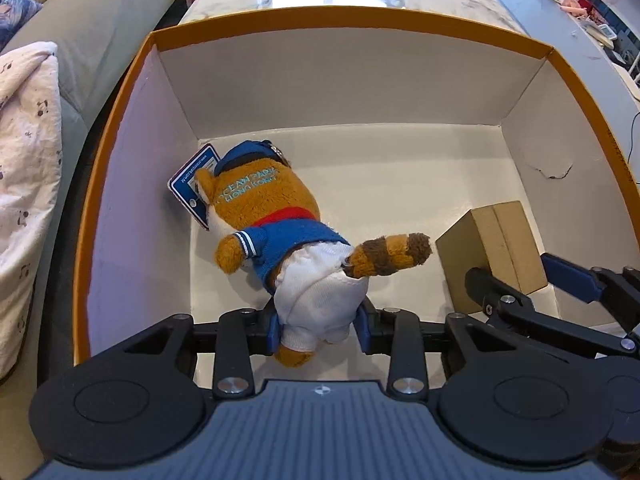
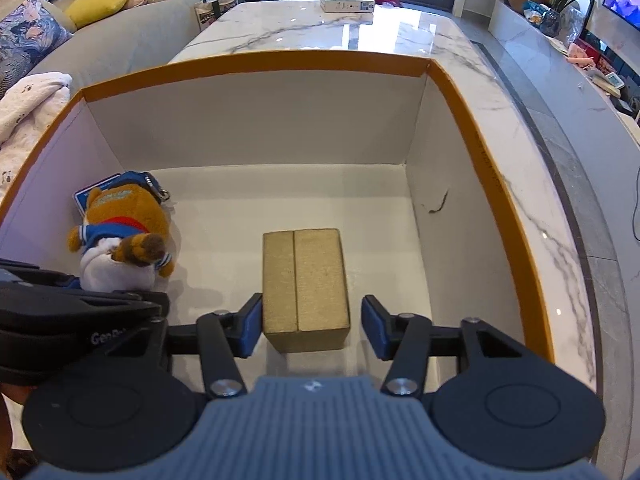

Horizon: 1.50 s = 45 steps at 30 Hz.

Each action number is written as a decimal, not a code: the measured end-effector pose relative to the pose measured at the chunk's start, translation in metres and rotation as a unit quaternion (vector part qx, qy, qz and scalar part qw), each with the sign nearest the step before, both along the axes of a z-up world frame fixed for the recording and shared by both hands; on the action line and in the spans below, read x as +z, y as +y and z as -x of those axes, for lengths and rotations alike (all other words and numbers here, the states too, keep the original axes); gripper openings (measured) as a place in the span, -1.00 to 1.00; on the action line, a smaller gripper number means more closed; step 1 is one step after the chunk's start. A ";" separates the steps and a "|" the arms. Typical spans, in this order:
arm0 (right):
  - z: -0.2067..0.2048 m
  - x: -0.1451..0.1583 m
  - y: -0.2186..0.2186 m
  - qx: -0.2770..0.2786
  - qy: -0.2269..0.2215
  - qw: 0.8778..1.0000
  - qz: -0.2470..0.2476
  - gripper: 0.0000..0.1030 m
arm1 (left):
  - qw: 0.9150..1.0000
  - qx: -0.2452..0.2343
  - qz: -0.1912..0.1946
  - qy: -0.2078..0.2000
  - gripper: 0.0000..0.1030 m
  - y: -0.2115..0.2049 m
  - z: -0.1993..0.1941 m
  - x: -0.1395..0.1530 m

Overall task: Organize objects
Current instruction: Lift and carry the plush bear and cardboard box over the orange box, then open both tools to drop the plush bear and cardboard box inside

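A brown raccoon plush [image 1: 276, 208] in a blue shirt and white trousers lies head-first on the floor of a big orange-rimmed box [image 1: 344, 24], at its left side. A blue tag [image 1: 192, 184] sits by its head. My left gripper [image 1: 320, 330] straddles the plush's trousers, with a thin gap at the right pad. A small tan cardboard box [image 2: 308, 280] stands on the big box's floor [image 2: 280, 200], to the right of the plush [image 2: 124, 224]. My right gripper [image 2: 312, 330] brackets it, the left pad near its side and the right pad clear of it.
The big box rests on a white marble table [image 2: 320, 28] with a flat white carton [image 2: 347, 3] at its far end. A grey sofa [image 2: 120, 36] with cushions and a pale blanket [image 1: 28, 160] lies left. The box's right wall has a small tear [image 1: 552, 172].
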State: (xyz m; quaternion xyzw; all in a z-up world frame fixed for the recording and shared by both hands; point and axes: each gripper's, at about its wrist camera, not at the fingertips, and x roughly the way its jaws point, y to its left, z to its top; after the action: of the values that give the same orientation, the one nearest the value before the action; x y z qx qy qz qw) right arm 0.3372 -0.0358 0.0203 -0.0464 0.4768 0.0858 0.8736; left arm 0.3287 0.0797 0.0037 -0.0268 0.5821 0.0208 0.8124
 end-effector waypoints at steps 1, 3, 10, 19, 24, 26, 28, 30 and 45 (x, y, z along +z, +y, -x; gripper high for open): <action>0.001 0.000 0.000 0.001 -0.003 1.000 0.005 0.18 | 1.000 0.001 -0.002 -0.003 -0.13 0.001 0.001 0.002; 0.001 0.002 0.001 0.004 -0.011 1.000 0.014 0.25 | 1.000 0.005 -0.001 -0.010 -0.11 0.004 0.003 0.007; 0.006 0.017 -0.005 0.004 -0.036 0.999 0.018 0.42 | 0.999 0.012 0.006 -0.032 -0.07 0.011 0.013 0.025; 0.017 0.031 -0.010 -0.004 -0.058 0.998 0.022 0.60 | 0.998 0.001 -0.013 -0.058 -0.07 -0.006 0.016 0.045; 0.020 0.039 -0.018 -0.013 -0.065 0.998 0.015 0.64 | 0.996 -0.010 -0.022 -0.081 -0.03 -0.017 0.026 0.062; 0.021 0.041 -0.020 -0.015 -0.067 0.998 0.013 0.64 | 0.996 -0.014 -0.028 -0.089 -0.03 -0.022 0.029 0.068; 0.023 0.044 -0.021 -0.016 -0.070 0.997 0.013 0.65 | 0.995 -0.017 -0.034 -0.095 -0.03 -0.025 0.032 0.073; 0.025 0.045 -0.022 -0.017 -0.073 0.997 0.012 0.68 | 0.994 -0.019 -0.039 -0.102 -0.02 -0.028 0.035 0.077; 0.041 0.054 -0.027 -0.013 -0.080 0.997 0.013 0.76 | 0.990 -0.027 -0.057 -0.128 0.20 -0.035 0.057 0.093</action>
State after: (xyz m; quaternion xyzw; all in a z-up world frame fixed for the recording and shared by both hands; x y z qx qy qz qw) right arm 0.2962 -0.0632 0.0745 -0.0577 0.4073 0.0642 0.9092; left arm 0.2713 0.0443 0.0968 0.0324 0.4716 0.0284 0.8808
